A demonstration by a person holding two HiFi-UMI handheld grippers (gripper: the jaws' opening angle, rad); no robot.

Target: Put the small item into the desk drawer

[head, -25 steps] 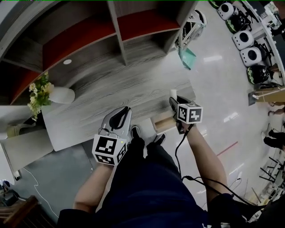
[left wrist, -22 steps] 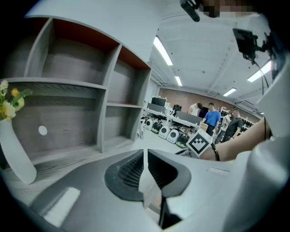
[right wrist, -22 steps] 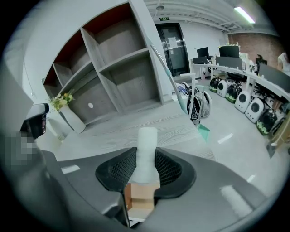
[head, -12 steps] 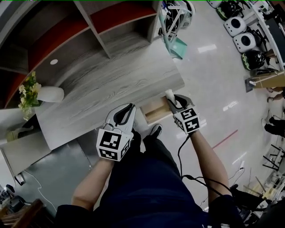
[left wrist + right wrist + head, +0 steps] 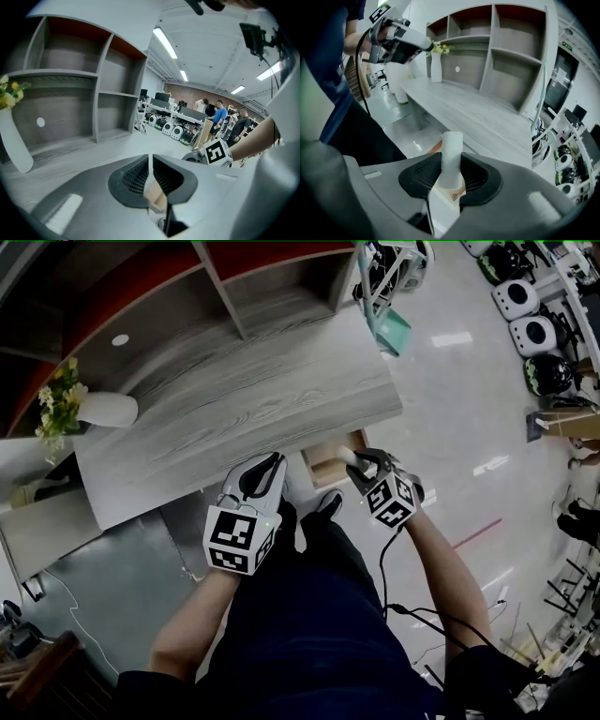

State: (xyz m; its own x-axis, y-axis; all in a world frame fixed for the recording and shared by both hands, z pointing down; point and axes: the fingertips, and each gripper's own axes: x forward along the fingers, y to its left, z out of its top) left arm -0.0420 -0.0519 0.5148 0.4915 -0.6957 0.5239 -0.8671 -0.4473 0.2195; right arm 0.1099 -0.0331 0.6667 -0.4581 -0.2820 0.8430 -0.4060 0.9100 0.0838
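The small item [image 5: 451,146] is a white cylinder, upright between the pads of my right gripper [image 5: 451,165], which is shut on it. In the head view my right gripper [image 5: 356,463] holds the white item [image 5: 349,456] at the right end of the open wooden drawer [image 5: 326,467], under the front edge of the grey desk [image 5: 234,409]. The drawer's pale wood [image 5: 457,193] shows just below the item. My left gripper [image 5: 268,465] is shut and empty, left of the drawer at the desk's front edge; its jaws [image 5: 151,164] meet with nothing between them.
A white vase with flowers [image 5: 105,409] stands at the desk's left end. A grey and red shelf unit [image 5: 262,287] rises behind the desk. A pale green chair [image 5: 386,306] stands past the right end. The person's legs and shoes [image 5: 330,504] are below the drawer.
My right gripper with the white item has come in from the drawer's right side to its right end. The left gripper has kept its place by the desk's front edge.
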